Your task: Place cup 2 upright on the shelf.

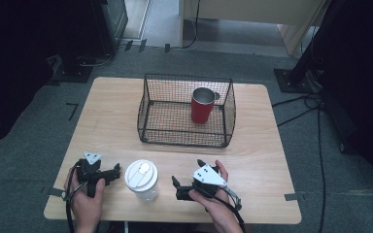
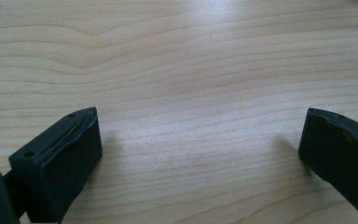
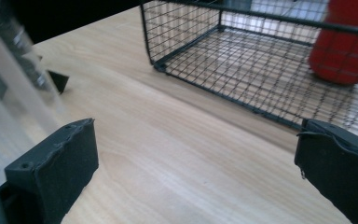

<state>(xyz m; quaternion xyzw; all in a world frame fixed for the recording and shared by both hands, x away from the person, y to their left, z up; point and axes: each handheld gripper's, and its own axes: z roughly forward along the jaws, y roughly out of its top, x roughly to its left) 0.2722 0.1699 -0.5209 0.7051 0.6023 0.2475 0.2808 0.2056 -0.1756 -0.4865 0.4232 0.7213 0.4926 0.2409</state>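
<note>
i have the clear plastic cup with the white lid standing upright on the pale wooden bench, near its front edge and right between my two tools. the left hand-held gripper sits just to the cup's left with its tips pointing at the cup wall, close beside it but, as far as i can tell from the high view, not touching. its own view looks down on bare wood grain, and its jaws stand spread wide with nothing between them. the right hand-held gripper lies on the cup's other side, a little farther off, jaws also spread and empty; in its view the cup's clear wall shows blurred at the left edge, so the cup lies off to that tool's left rather than straight ahead. the cup's long axis is vertical, so i judge a level side grasp across its wall suits it, and the left tool is the nearer one. beyond it, toward the back, stands the black wire mesh basket with a red metal mug upright inside.
</note>
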